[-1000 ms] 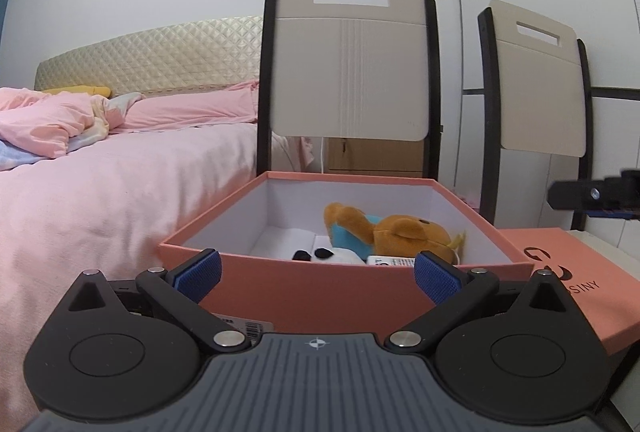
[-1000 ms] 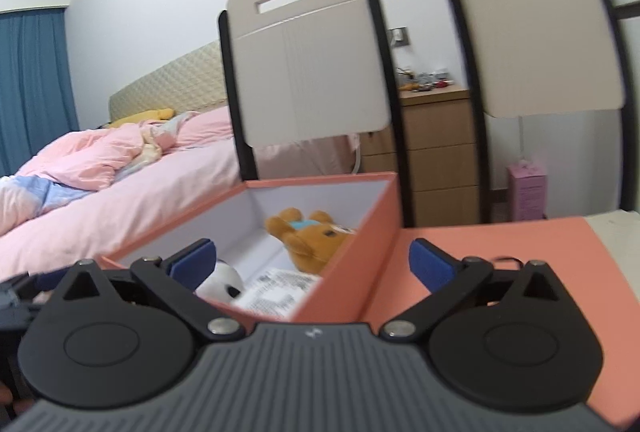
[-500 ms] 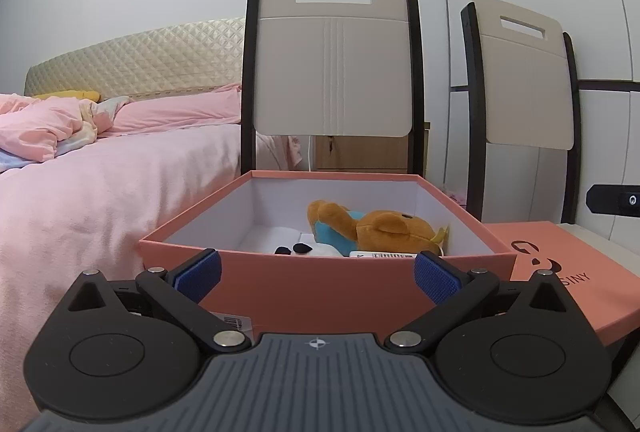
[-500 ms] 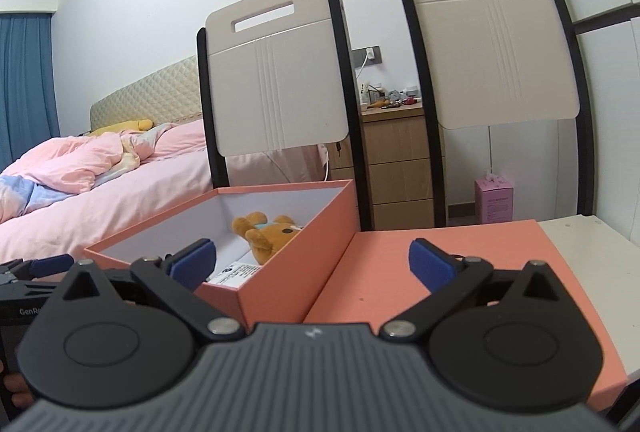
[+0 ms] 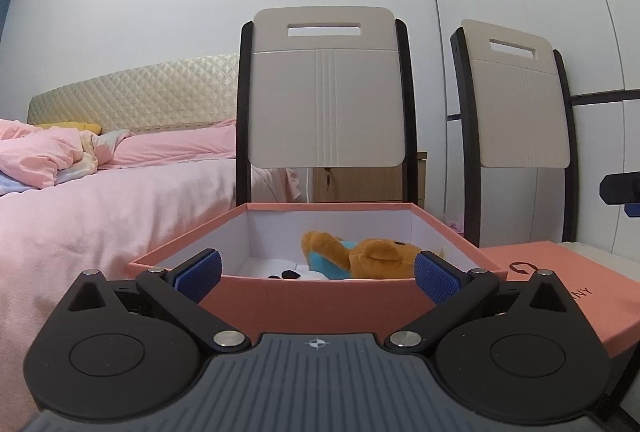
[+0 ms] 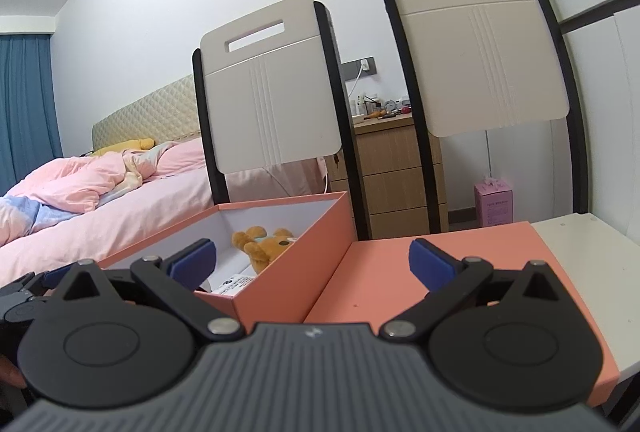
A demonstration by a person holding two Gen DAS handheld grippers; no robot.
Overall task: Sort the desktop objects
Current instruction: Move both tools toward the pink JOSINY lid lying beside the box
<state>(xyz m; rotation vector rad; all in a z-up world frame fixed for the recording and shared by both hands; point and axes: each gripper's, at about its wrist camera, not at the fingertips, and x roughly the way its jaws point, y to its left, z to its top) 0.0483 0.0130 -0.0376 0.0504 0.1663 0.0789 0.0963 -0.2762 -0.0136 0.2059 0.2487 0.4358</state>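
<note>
Both grippers — left gripper (image 5: 316, 274), right gripper (image 6: 312, 258) — have pulled back from the coral box (image 5: 320, 298), jaws spread, empty. The plush bear (image 5: 360, 256) lies inside; the lid (image 6: 440, 272) on the right looks next.

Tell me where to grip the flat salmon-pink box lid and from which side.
Grip the flat salmon-pink cardboard lid by its thin right edge, probably with the open right gripper coming from the right. It lies flat on the white table, its left edge against the open pink box, so only that side looks free.
</note>
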